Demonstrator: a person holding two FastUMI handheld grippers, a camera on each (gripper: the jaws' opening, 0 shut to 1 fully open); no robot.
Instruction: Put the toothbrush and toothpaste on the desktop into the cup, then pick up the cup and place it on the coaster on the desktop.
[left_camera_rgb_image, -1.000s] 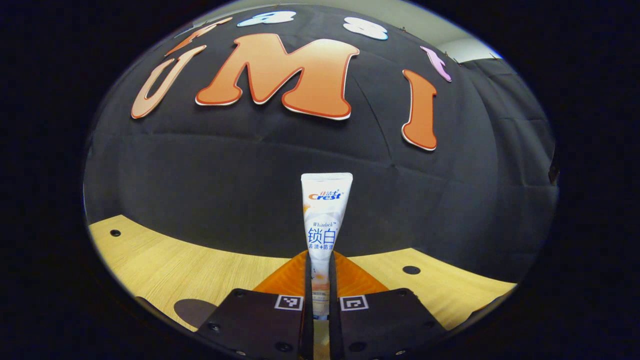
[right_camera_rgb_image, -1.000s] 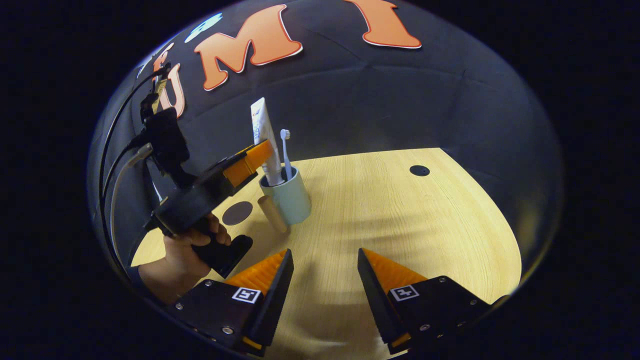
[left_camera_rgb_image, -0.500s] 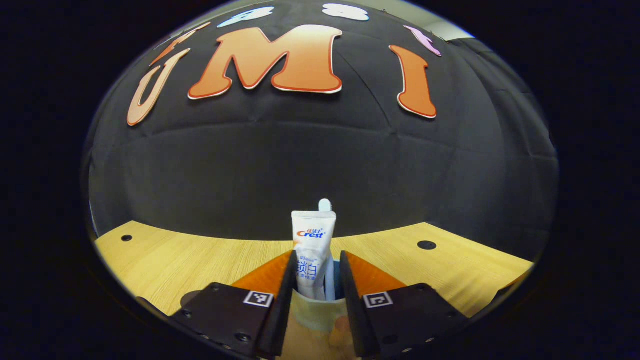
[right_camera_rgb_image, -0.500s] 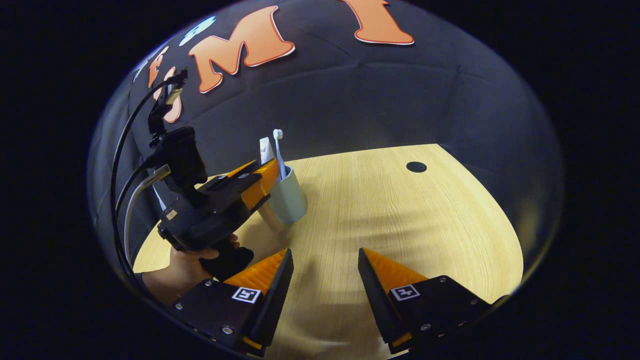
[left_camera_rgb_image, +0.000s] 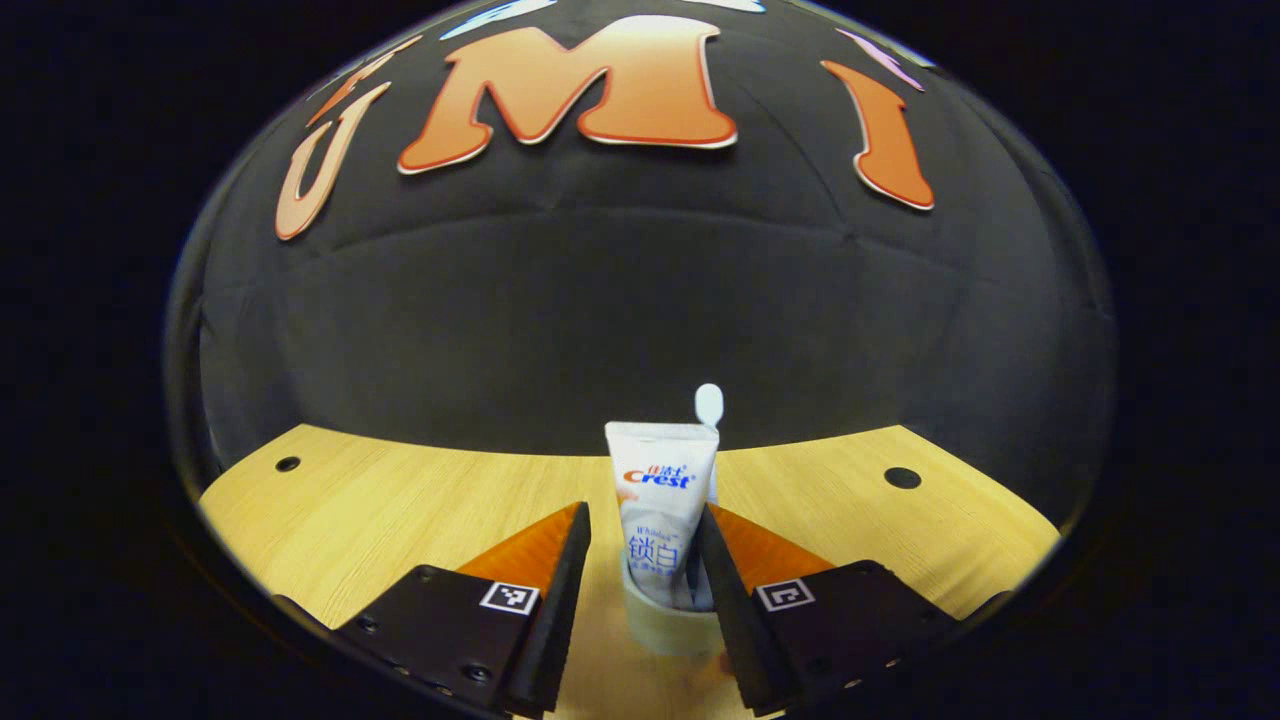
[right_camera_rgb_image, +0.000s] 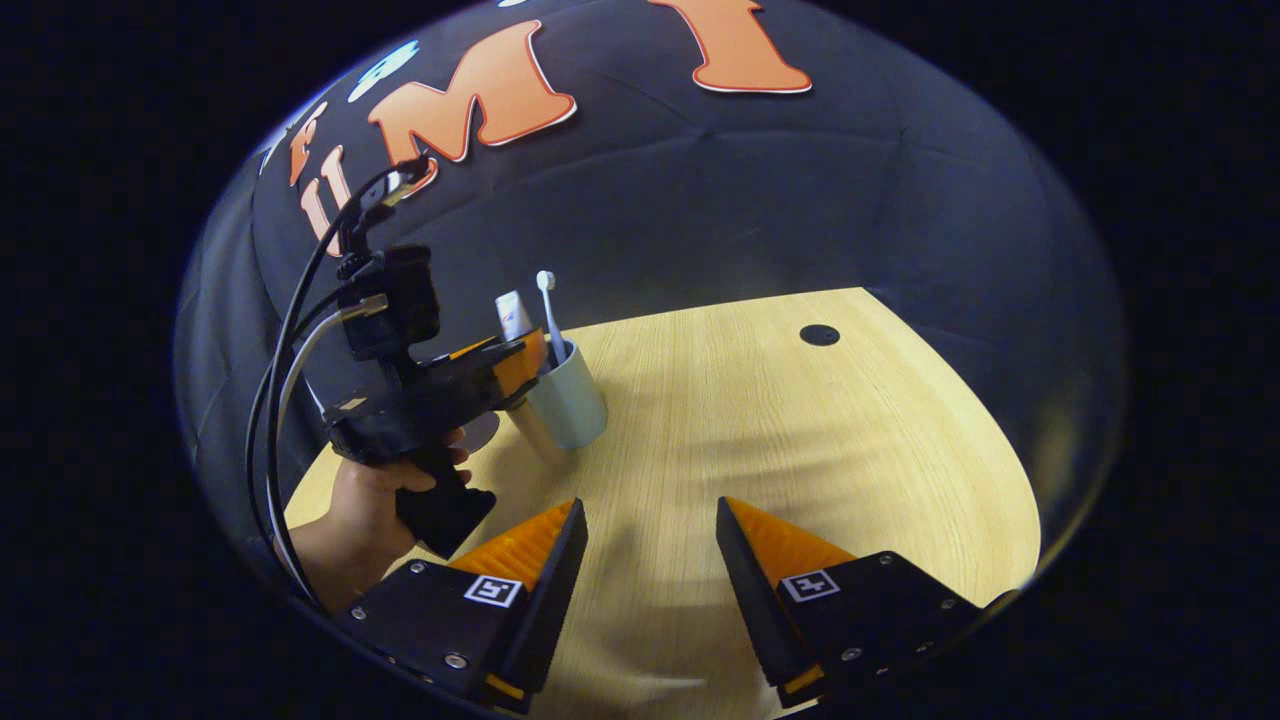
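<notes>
A pale cup (left_camera_rgb_image: 668, 628) stands on the wooden table (left_camera_rgb_image: 420, 500) with the white toothpaste tube (left_camera_rgb_image: 660, 490) upright in it. The toothbrush head (left_camera_rgb_image: 708, 403) sticks up behind the tube. My left gripper (left_camera_rgb_image: 643, 515) is open, one finger on each side of the cup and tube, not pressing on them. In the right gripper view the cup (right_camera_rgb_image: 572, 400) holds the toothpaste (right_camera_rgb_image: 512, 315) and toothbrush (right_camera_rgb_image: 547, 300), with the left gripper (right_camera_rgb_image: 515, 362) right beside its rim. My right gripper (right_camera_rgb_image: 650, 510) hangs open over the table, nothing between its fingers.
A dark round coaster (right_camera_rgb_image: 484, 430) lies left of the cup, partly hidden behind the left gripper. A tan cylinder (right_camera_rgb_image: 540, 438) leans by the cup's base. A hand (right_camera_rgb_image: 350, 520) holds the left gripper. Round holes (right_camera_rgb_image: 819, 335) mark the table.
The left gripper has lowered the toothpaste into the cup, opened and let it go, and now sits lower beside the cup. The right gripper has stayed open and still.
</notes>
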